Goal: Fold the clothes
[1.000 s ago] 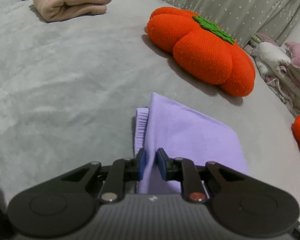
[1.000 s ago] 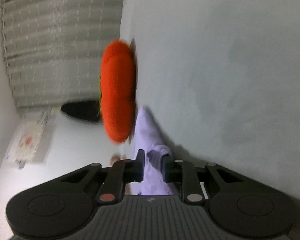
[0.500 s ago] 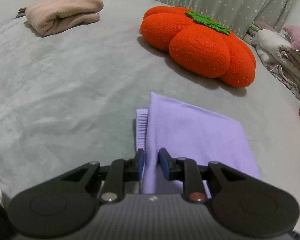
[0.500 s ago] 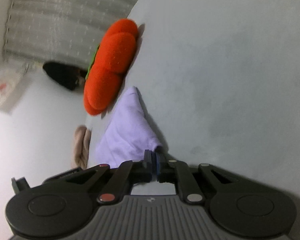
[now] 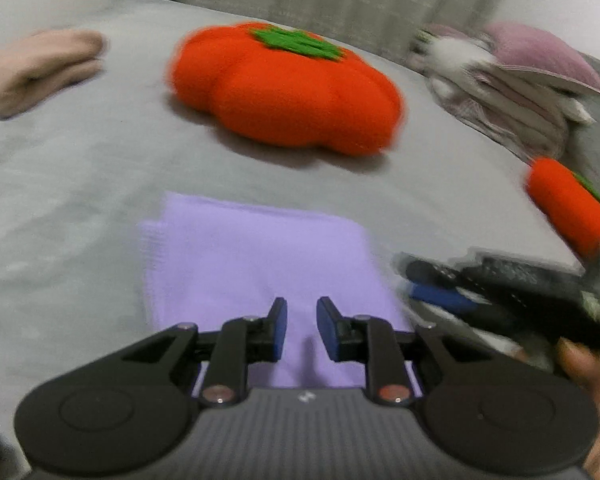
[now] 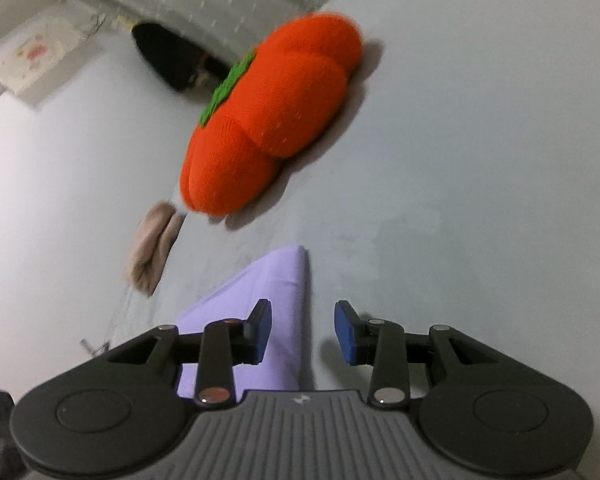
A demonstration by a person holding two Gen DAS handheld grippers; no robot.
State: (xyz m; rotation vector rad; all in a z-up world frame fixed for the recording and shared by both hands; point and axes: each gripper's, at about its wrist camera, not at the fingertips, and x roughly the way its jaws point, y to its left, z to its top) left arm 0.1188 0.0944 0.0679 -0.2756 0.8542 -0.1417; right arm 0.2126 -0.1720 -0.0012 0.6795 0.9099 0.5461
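Grey bedspread (image 5: 80, 184) fills both views. Nearest, left gripper (image 5: 301, 330) hangs with fingers parted, nothing between them, over the near edge of the purple garment (image 5: 256, 264), which lies flat as a compact folded rectangle. Right gripper (image 6: 303, 330) also spread wide and empty, beside that garment's edge. Judged: this piece looks folded; further tidying cannot be settled. Farther: orange pumpkin cushion (image 5: 288, 88), folded pink garment (image 5: 36, 68), heap of clothes (image 5: 512, 92) possibly left to fold. No readable writing or brand.

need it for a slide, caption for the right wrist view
Open right tool over the folded lilac garment beside an orange pumpkin cushion.
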